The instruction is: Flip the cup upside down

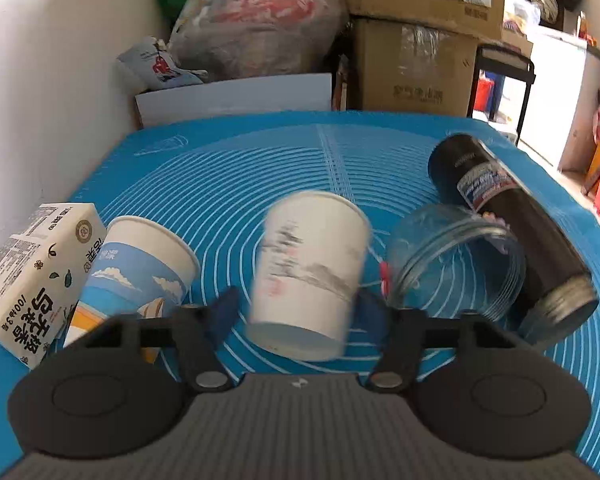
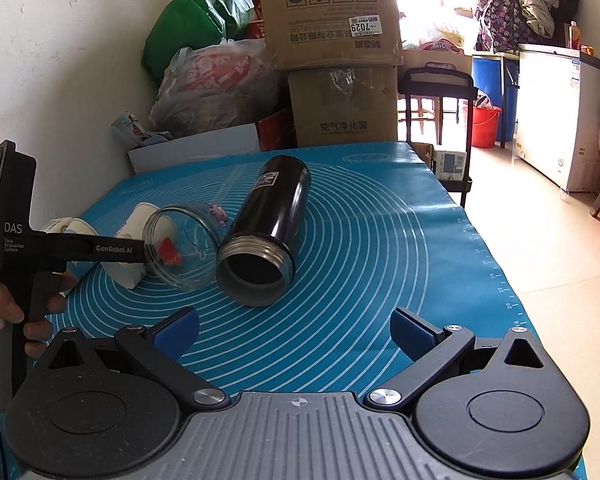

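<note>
**Ana:** Left wrist view first: what is the left gripper (image 1: pixel 300 308) doing?

**Ben:** Its blue fingers (image 1: pixel 225 307) sit on either side of the white paper cup (image 1: pixel 308 272), which is blurred and tilted, base toward the camera, rim away. I cannot tell whether the pads press it.

**Ana:** And around it?

**Ben:** A second paper cup (image 1: pixel 140 268) with clouds to the left, a carton (image 1: pixel 32 276) beyond that; a glass jar (image 1: pixel 456 260) and black flask (image 1: pixel 508 220) lying to the right, all on the blue mat (image 1: pixel 220 176).

**Ana:** The right gripper (image 2: pixel 296 330)?

**Ben:** Spread wide, holding nothing, above the mat near the flask's mouth.
</note>
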`<state>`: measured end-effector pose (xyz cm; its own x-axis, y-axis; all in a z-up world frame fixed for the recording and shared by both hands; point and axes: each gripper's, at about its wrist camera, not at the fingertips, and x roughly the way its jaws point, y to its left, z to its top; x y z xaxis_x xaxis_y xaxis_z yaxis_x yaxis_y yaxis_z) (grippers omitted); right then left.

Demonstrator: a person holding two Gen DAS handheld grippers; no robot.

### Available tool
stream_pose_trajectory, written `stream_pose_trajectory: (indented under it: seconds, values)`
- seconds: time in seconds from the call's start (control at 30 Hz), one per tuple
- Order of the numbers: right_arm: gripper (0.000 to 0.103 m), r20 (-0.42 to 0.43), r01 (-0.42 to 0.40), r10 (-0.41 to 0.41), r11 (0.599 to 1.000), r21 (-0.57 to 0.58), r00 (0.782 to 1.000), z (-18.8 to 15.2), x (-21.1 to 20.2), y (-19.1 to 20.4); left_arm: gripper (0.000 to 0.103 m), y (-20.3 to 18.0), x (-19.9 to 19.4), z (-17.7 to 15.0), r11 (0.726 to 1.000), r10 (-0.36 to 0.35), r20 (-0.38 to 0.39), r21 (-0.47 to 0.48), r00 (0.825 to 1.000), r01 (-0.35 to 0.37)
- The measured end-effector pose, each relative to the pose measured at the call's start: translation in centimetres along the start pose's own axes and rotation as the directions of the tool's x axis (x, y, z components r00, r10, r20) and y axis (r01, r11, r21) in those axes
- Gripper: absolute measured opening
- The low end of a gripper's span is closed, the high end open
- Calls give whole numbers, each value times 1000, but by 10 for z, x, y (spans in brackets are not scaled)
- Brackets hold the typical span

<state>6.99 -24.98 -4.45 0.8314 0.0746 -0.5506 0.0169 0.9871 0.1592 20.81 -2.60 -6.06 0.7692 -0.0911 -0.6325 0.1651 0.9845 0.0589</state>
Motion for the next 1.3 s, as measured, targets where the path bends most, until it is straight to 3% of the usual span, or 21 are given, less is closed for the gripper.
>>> stream_pose_trajectory:
  seconds: [0.27,0.47,0.8,1.0,1.3]
  values:
    - [103,-2,-1,1,1000,-2,1000,0,0,1,58,6,-8,-1,1000,21,21,-7,1000,-21]
    - [103,9,-8,8,1000,-11,1000,3,-9,4,58,8,-44,-5,999,31,38,-26,999,-30]
    - [103,-9,-17,17,998,-55,1000,1,-32,17,58,-1,-104,-52,999,22,28,-37,999,-21]
    - [103,-21,-17,15,997,-81,1000,-2,-43,23,58,-7,-114,-78,999,17,1,-48,1000,-17]
    - [103,-28,-13,11,996,-89,1000,-5,-50,27,59,-8,-111,-88,999,16,-9,-47,1000,-17]
